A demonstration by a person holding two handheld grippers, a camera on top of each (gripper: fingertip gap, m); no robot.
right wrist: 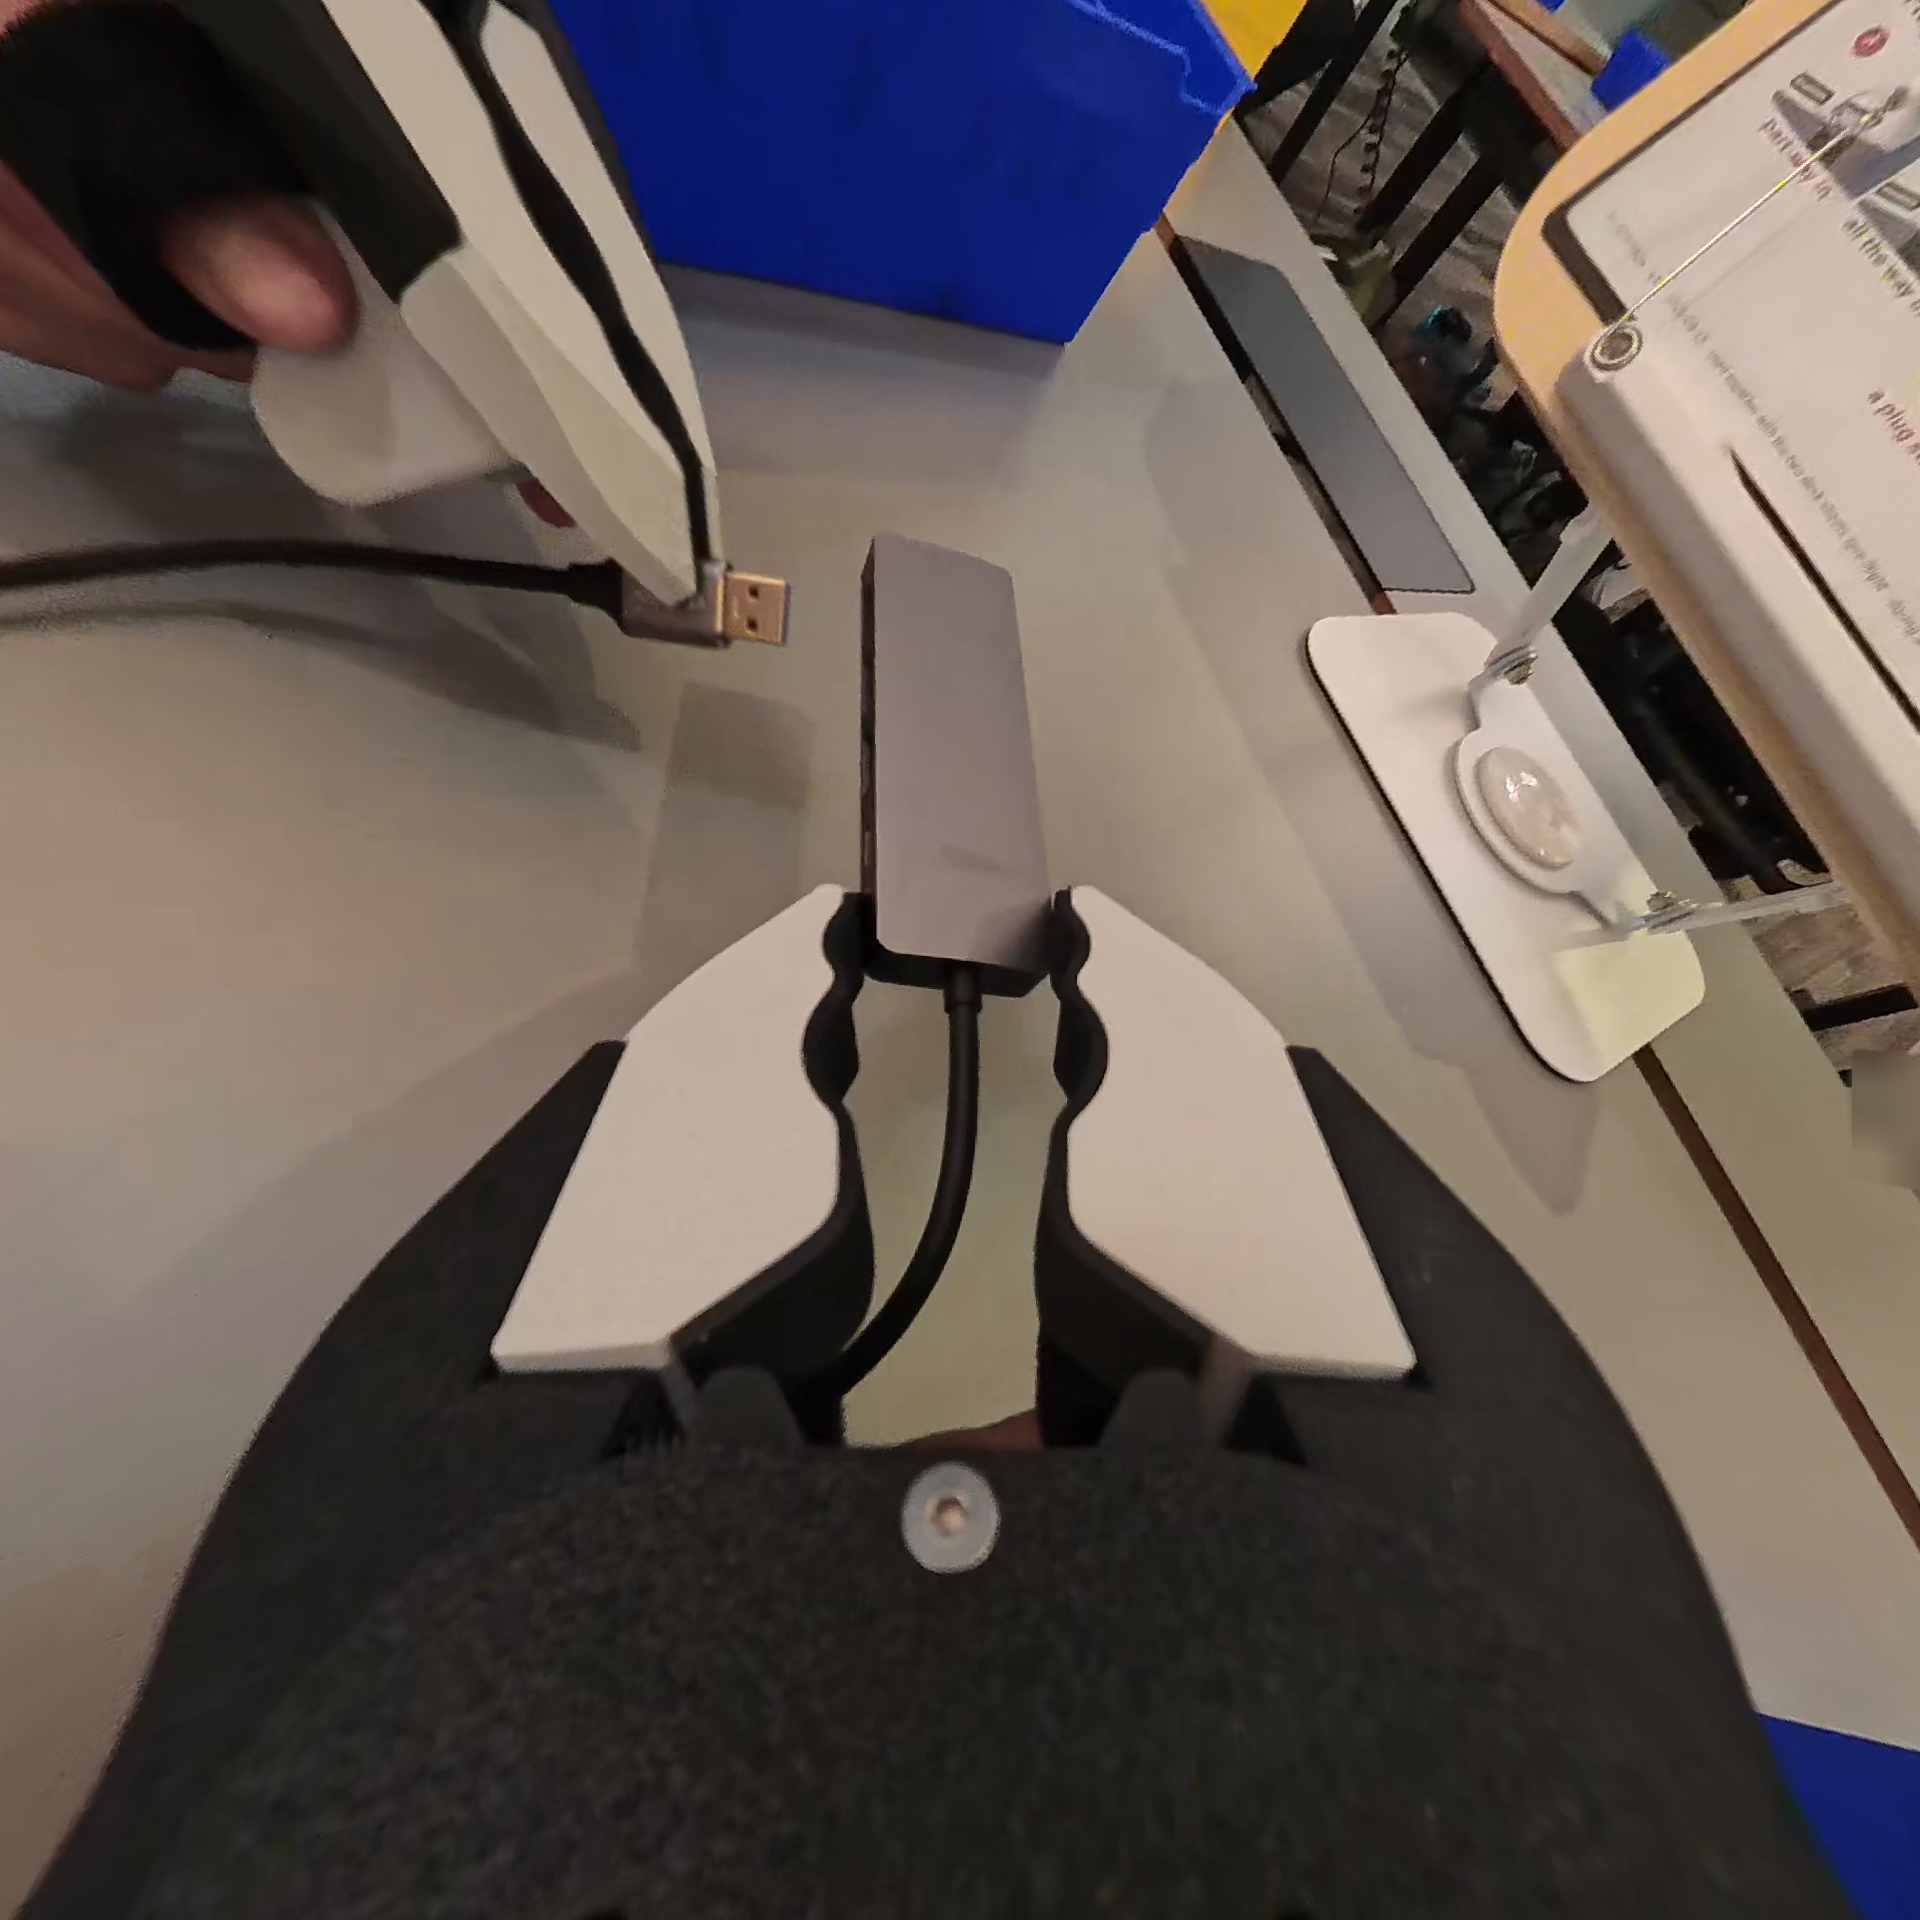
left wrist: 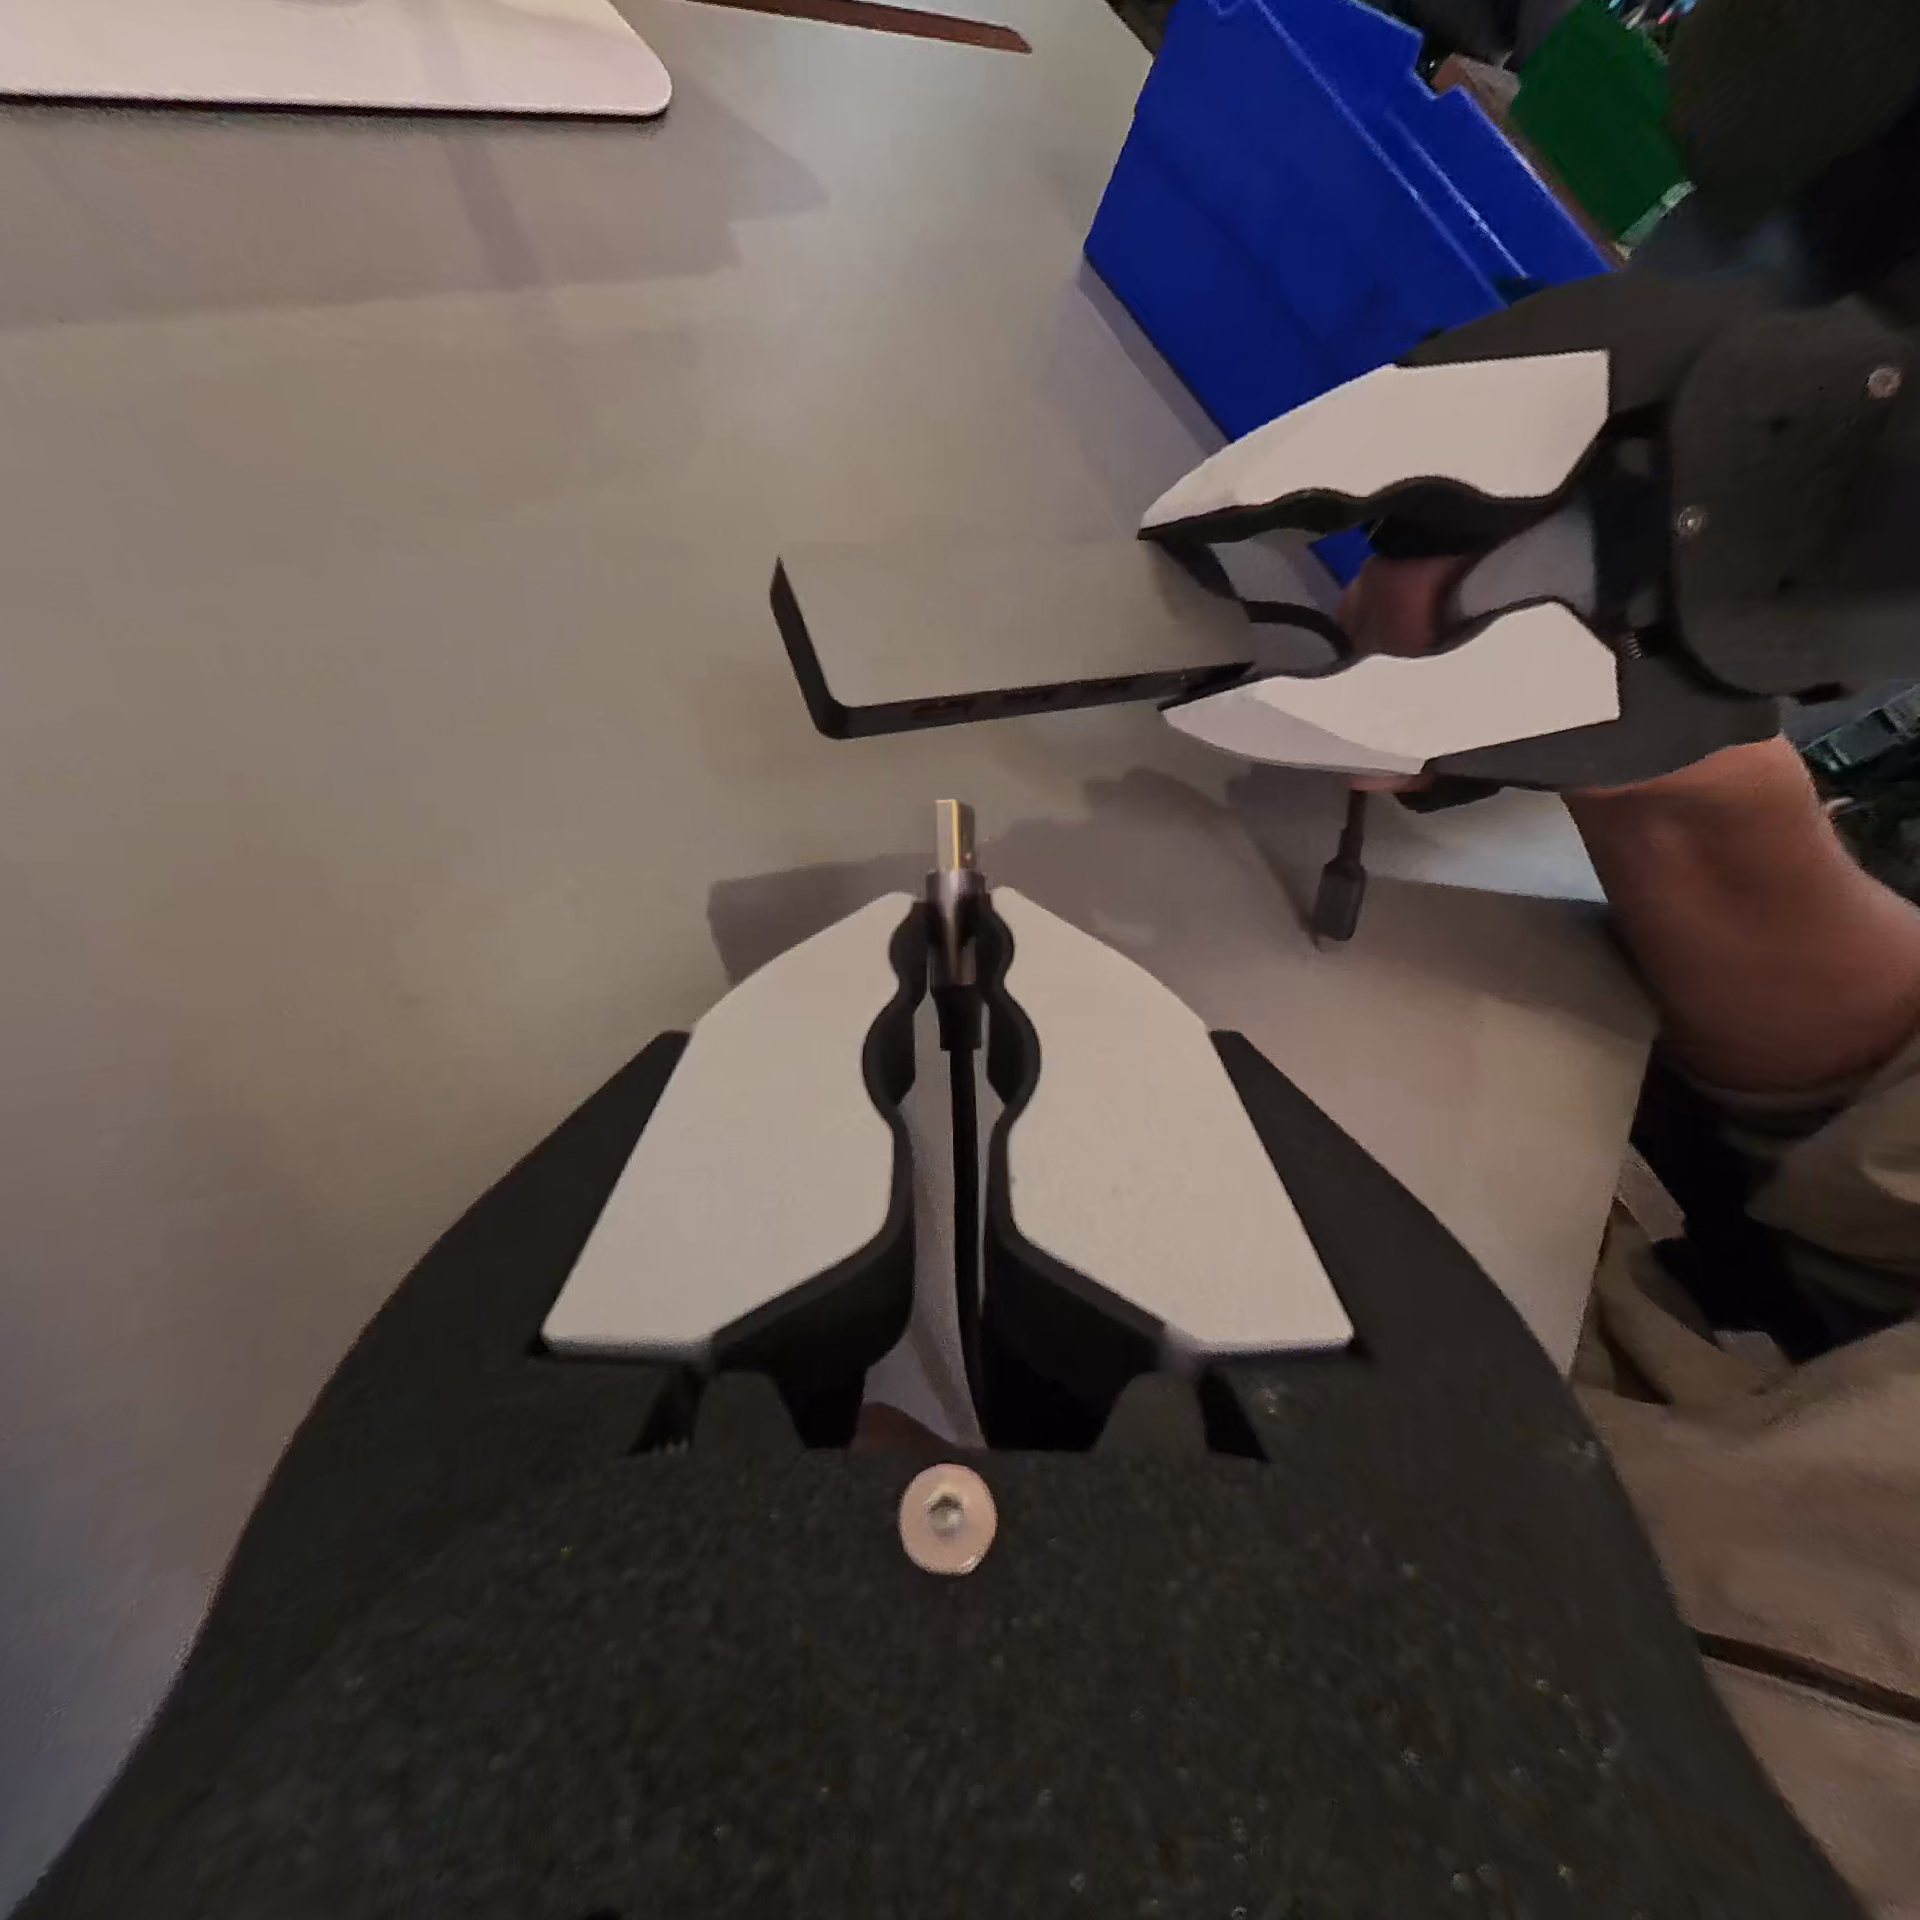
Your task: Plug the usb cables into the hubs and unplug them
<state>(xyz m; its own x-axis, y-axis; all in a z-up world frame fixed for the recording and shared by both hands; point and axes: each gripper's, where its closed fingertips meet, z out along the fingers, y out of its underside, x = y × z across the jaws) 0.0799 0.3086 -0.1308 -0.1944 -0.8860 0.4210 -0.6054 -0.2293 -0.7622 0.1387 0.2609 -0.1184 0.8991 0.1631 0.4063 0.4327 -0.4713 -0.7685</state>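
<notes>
My left gripper (left wrist: 958,902) is shut on a USB cable plug (left wrist: 956,844); its metal tip sticks out past the fingertips and the black cable runs back between the fingers. My right gripper (right wrist: 956,914) is shut on the cable end of a slim grey USB hub (right wrist: 948,727), held above the table. In the left wrist view the hub (left wrist: 997,634) lies crosswise ahead of the plug, its port side facing the plug with a gap between. In the right wrist view the plug (right wrist: 750,608) sits just left of the hub's port side, apart from it, held by the left gripper (right wrist: 707,577).
A blue bin (left wrist: 1309,218) stands at the back, also in the right wrist view (right wrist: 883,145). A white stand base (right wrist: 1496,831) with a board on it sits right, near the table edge (right wrist: 1766,1195). The hub's own cable end (left wrist: 1335,904) hangs below the right gripper. About 8 cm separates my left fingertips from my right. My right gripper's tips are some 30 cm from the white stand base (right wrist: 1496,831).
</notes>
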